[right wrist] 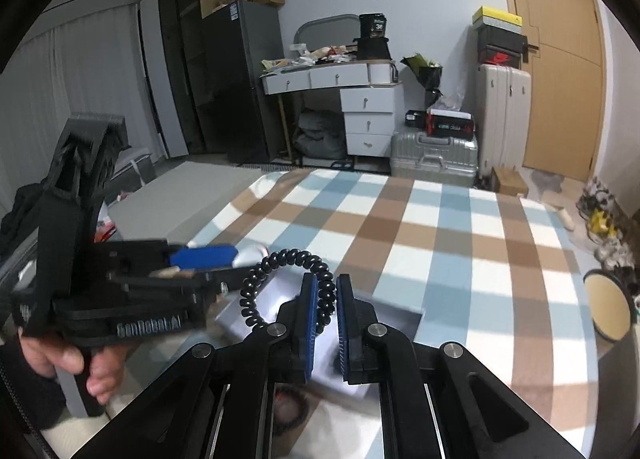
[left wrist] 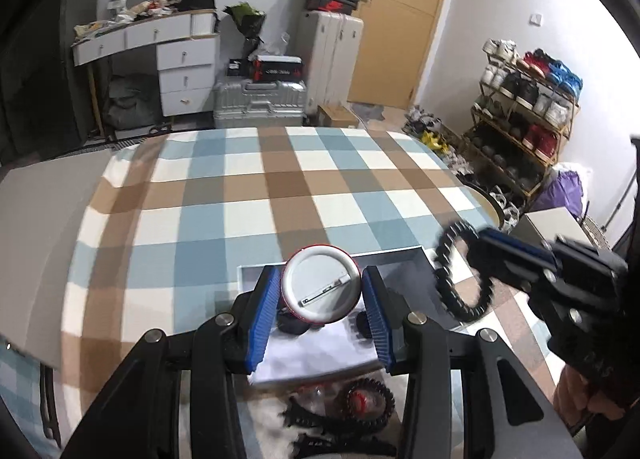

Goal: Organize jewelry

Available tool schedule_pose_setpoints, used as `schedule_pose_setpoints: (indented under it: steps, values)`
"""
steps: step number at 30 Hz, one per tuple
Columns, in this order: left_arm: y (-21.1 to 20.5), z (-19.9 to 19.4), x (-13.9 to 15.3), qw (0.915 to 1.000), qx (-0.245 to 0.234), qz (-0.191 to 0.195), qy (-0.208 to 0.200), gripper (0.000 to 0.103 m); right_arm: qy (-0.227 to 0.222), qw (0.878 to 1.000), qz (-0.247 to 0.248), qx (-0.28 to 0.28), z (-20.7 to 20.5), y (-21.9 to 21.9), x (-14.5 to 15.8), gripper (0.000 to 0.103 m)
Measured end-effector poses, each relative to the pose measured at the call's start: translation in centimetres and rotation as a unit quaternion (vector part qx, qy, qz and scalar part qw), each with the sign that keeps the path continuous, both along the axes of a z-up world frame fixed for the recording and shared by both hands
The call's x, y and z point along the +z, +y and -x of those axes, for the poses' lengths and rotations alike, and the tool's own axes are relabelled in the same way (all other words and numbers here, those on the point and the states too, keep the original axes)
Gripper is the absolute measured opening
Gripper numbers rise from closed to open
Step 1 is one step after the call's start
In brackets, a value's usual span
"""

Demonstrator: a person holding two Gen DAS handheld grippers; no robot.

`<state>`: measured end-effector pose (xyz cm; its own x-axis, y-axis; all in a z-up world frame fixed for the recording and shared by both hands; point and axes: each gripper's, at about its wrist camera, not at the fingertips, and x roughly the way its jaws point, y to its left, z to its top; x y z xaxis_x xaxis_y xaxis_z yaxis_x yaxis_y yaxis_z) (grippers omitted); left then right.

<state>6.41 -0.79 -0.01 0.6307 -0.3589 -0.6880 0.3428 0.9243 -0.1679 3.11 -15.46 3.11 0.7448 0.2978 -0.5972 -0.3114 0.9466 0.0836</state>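
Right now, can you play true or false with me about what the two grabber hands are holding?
1. The left gripper holds a round pin badge between its blue pads. True.
2. The right gripper is empty. False: it is shut on a black coiled hair tie.
3. The checked cloth is blue, brown and white. True.
4. The hair tie lies flat on the cloth. False: it hangs in the air from the right gripper.
5. The badge shows its back, with a metal pin across it. True.
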Motion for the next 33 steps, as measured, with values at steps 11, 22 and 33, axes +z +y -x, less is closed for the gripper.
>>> schedule_pose_setpoints:
  steps: [11,22,33]
  values:
    - [-0.3,-2.1,-3.4,0.9982,-0.009,0.007,0.06,0.037,0.059,0.997,-0.015,-0.046,-4.0,-2.4,-4.6,0.009]
    - [-0.1,-1.6,-3.9,0.9983,0.004,0.005,0.059,0.037,0.077,0.996,0.011,-0.046,-4.0,-1.0,-6.8,0.009]
    - [0.1,-1.4,-3.2,0.9989,0.015,0.019,0.041,0.037,0.067,0.996,0.003,-0.056,-3.6,-0.9,-6.6,0.011]
